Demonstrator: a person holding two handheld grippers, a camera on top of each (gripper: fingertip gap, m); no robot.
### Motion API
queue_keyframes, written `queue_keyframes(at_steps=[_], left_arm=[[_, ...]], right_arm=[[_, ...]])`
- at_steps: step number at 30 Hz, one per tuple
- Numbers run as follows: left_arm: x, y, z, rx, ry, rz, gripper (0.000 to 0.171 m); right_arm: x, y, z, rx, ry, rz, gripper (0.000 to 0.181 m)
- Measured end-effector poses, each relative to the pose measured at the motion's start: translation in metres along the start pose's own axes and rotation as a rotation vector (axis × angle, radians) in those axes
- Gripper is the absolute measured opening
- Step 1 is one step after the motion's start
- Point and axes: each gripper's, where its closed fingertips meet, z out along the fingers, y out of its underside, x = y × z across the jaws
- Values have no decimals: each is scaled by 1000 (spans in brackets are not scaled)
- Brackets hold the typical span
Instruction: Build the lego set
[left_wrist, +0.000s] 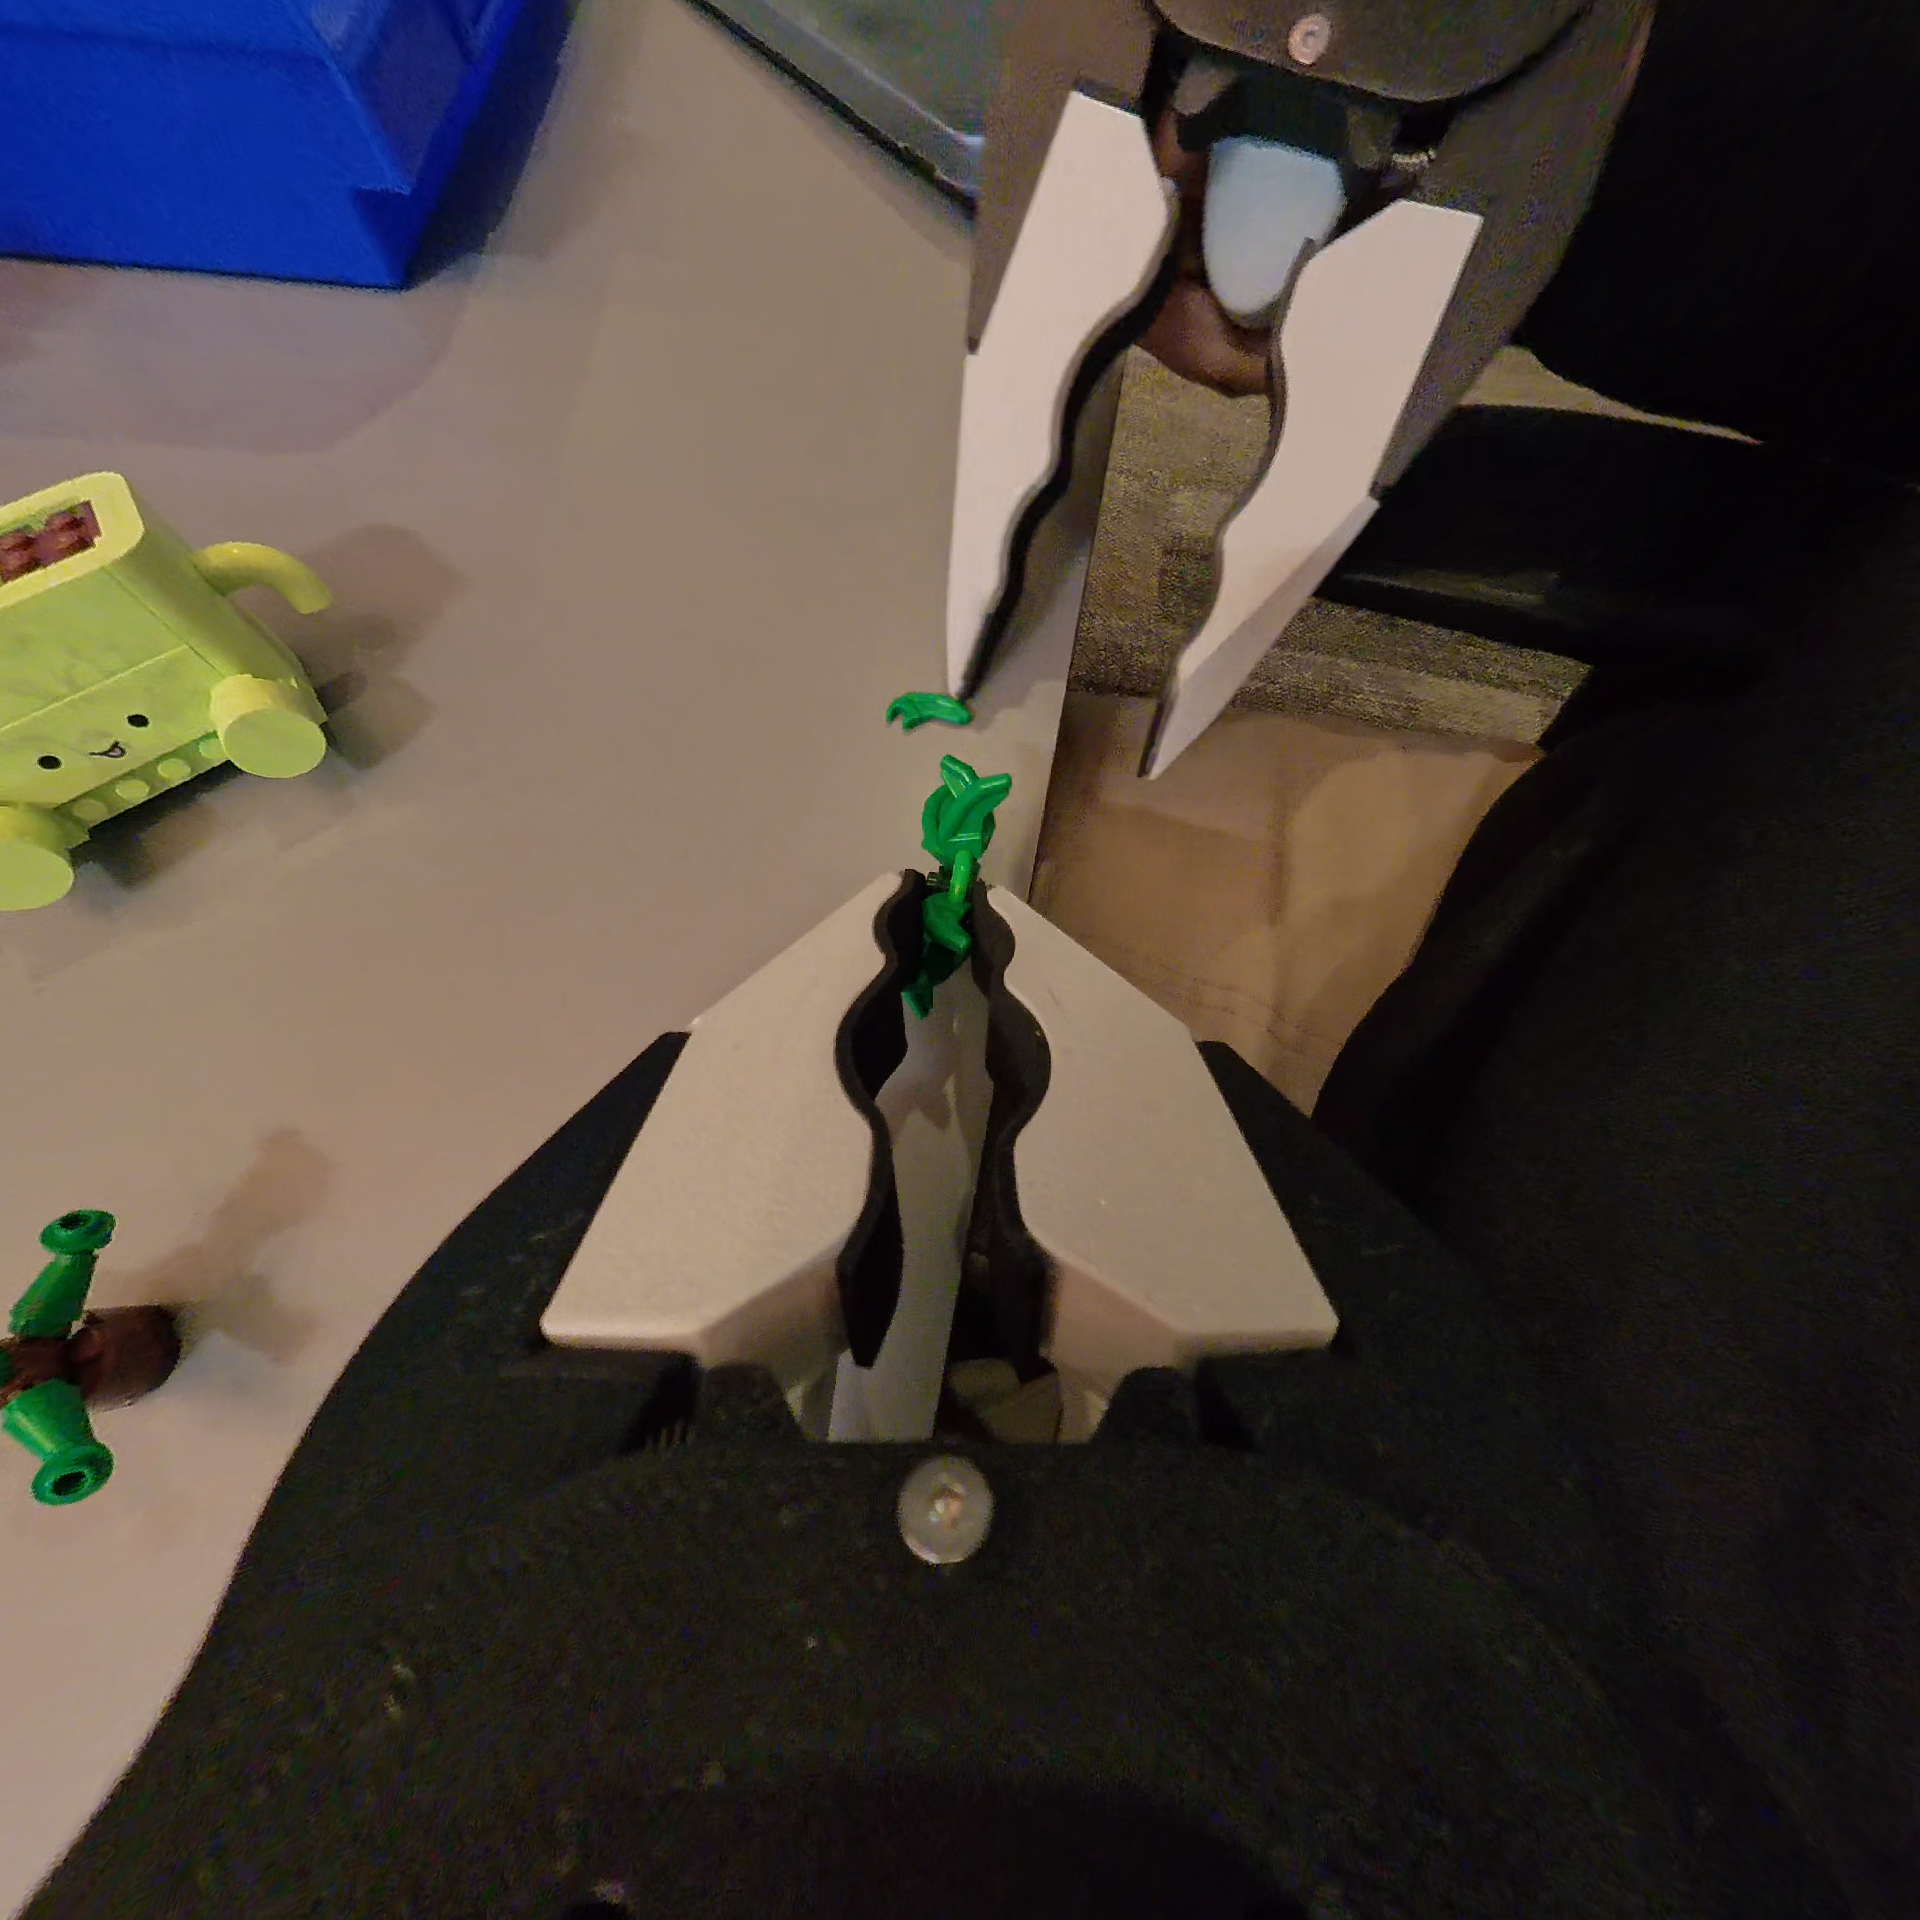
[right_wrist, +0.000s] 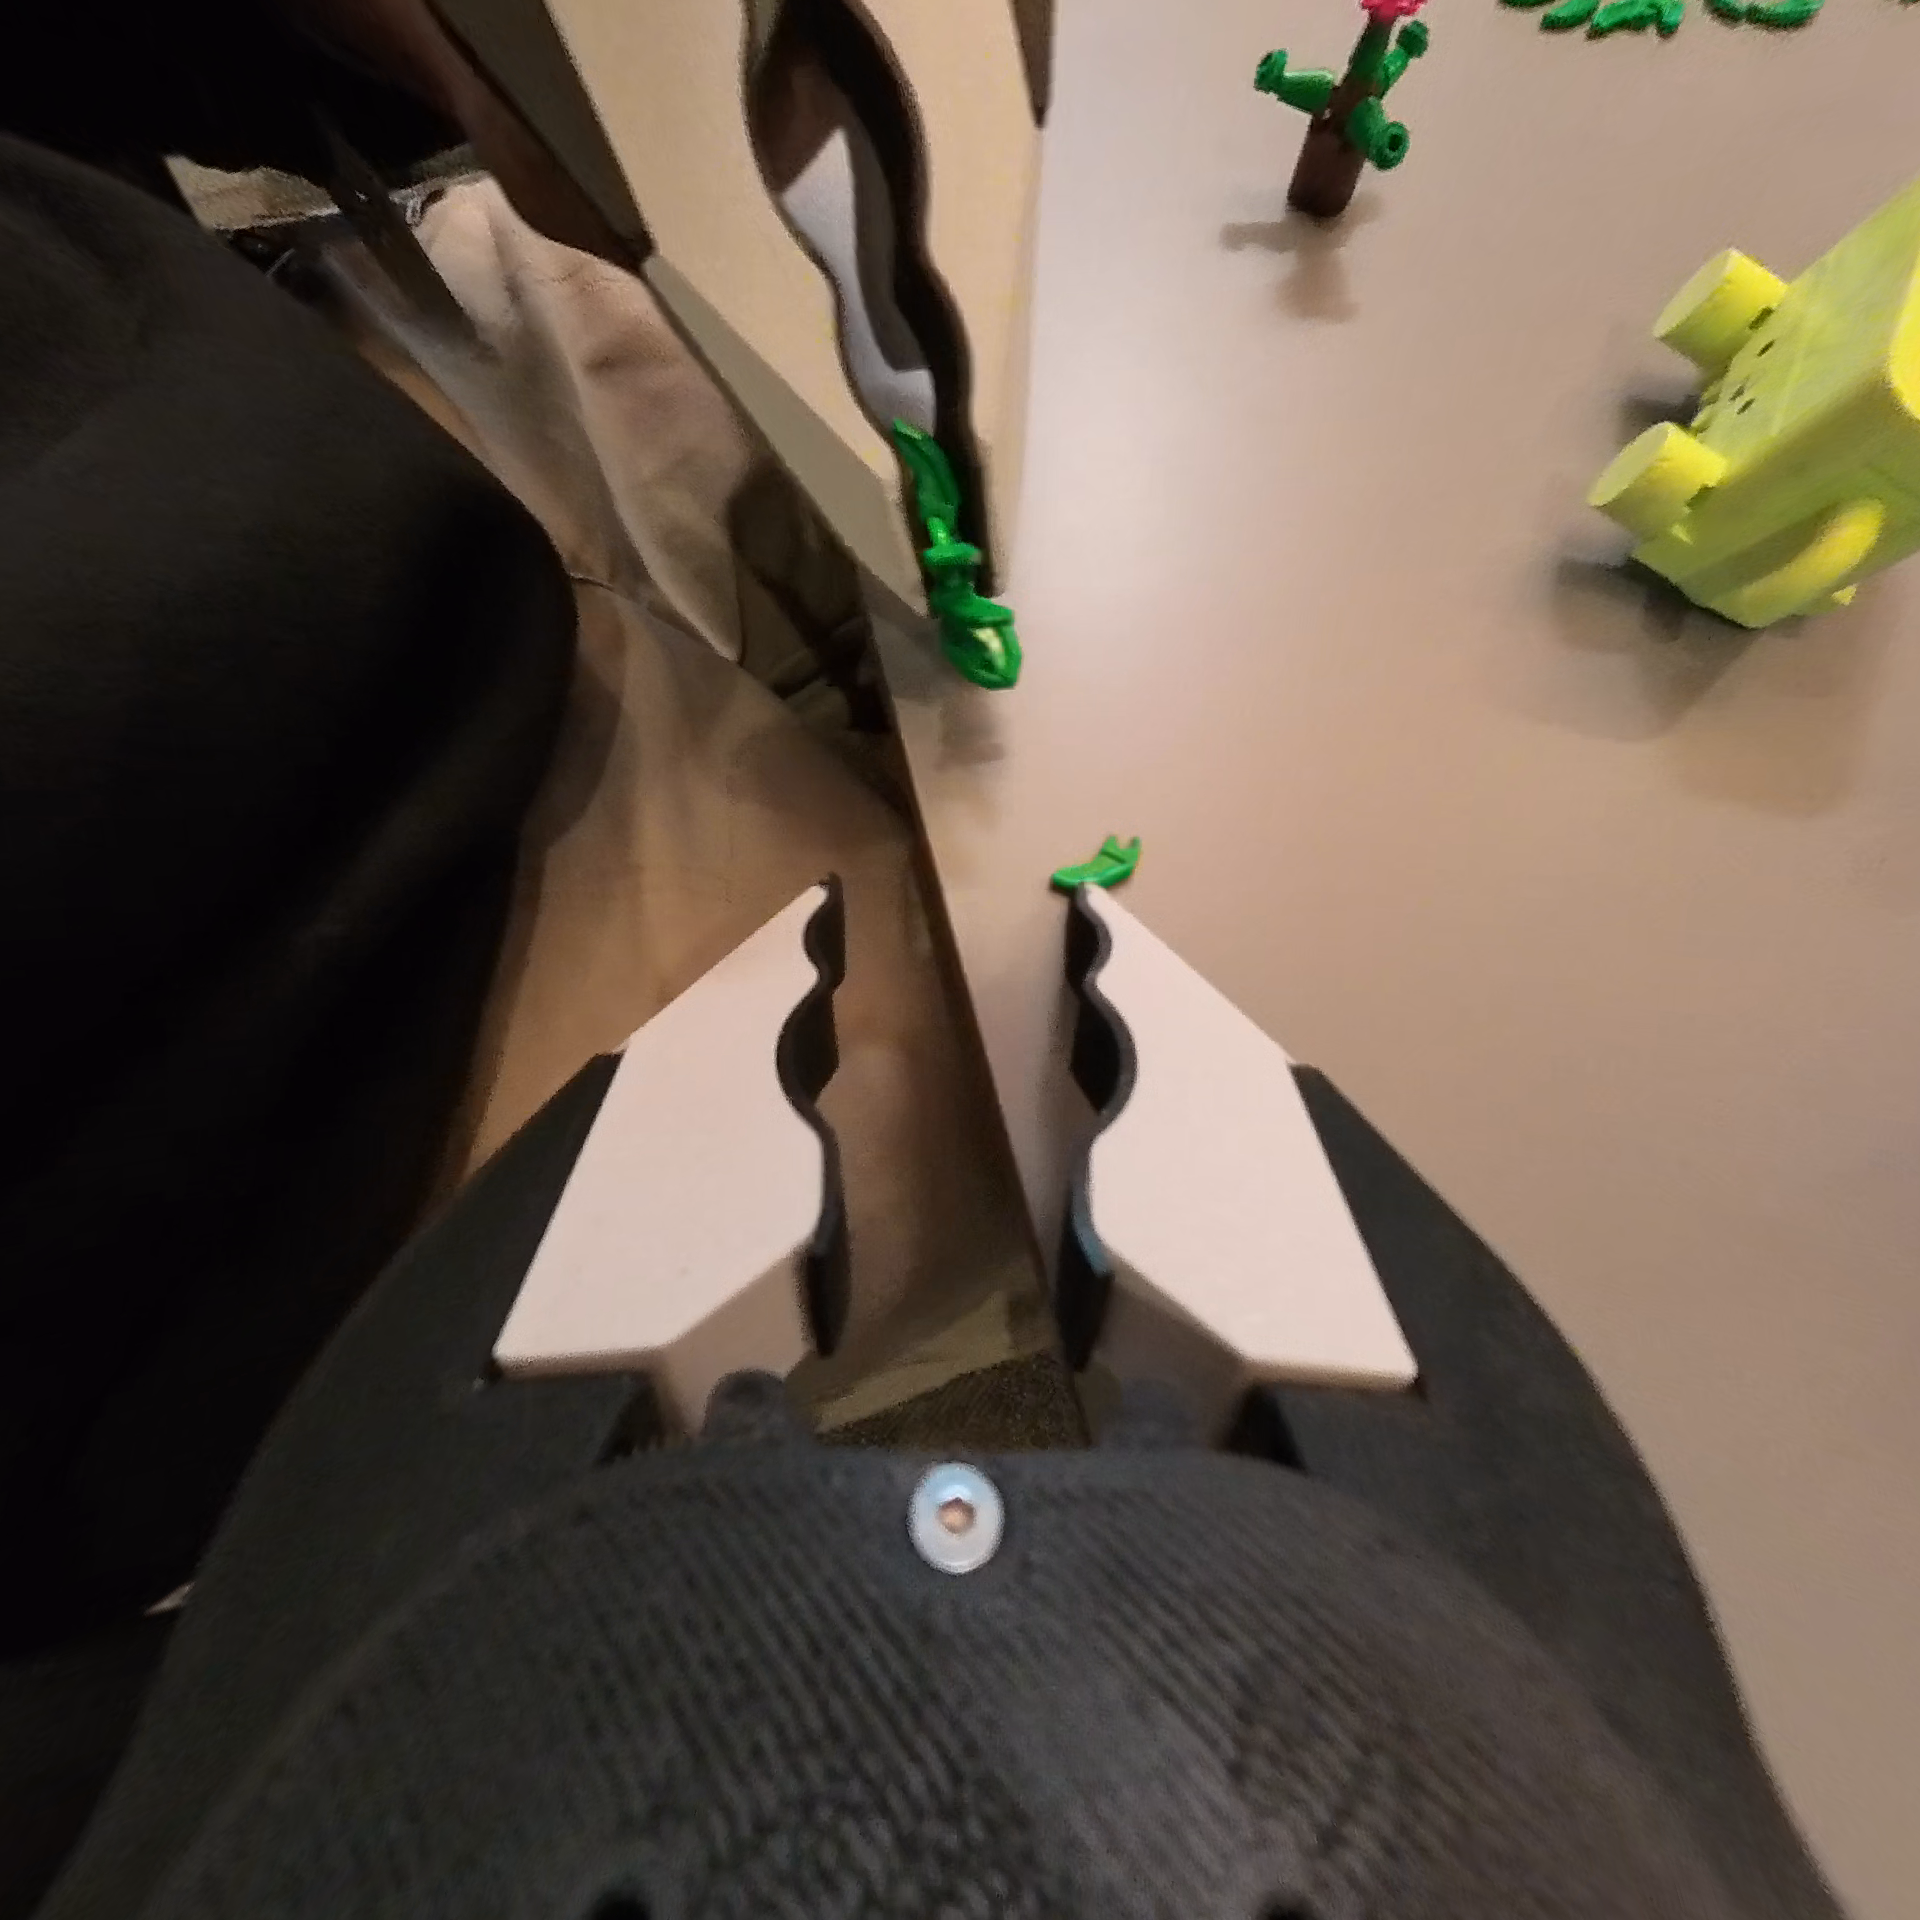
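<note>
Two grippers work at the table's near edge: the left gripper (left_wrist: 940, 894) pinches a green leaf cluster (left_wrist: 961, 816) at its tips, while the right gripper (right_wrist: 951, 899), jaws spread, hovers beside a loose leaf (right_wrist: 1099, 864). Best to straddle that leaf squarely, then close gently. Around them the grey table (left_wrist: 623, 520) carries a lime-green pot (left_wrist: 135, 665), a stem piece (left_wrist: 62, 1351) and, far left, a blue bin (left_wrist: 260, 125).

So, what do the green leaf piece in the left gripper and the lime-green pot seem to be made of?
The green leaf piece, clamped in the left gripper, looks like hard, glossy moulded plastic: thin, crisp edges with small highlights. The lime-green pot also looks plastic, smoother and more satin, with visible studs and block seams.
</note>
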Motion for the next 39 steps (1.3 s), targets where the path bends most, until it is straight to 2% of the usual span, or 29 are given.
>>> queue_keyframes(at_steps=[2,6,9,13,22,25,29,33,39], left_arm=[[-1,0,0,3,1,-3,5],[-2,-3,-3,28,2,-25,5],[-2,-4,-4,44,11,-47,5],[-2,-5,-5,55,22,-63,5],[-2,-6,-7,61,18,-63,5],[-2,-6,-8,62,16,-61,5],[-2,-6,-8,65,17,-64,5],[-2,-6,-8,65,18,-68,5],[-1,-5,-7,63,21,-68,5]], right_arm=[[-1,0,1,10,44,-5,39],[13,-8,-1,80,247,-59,41],[13,-11,1,115,337,-119,45],[11,-6,9,117,334,-86,50],[0,-5,11,65,263,-97,31],[-3,-5,11,55,255,-92,31],[5,-13,2,102,324,-126,41],[10,1,8,33,288,-78,46],[6,-1,9,14,271,-76,41]])
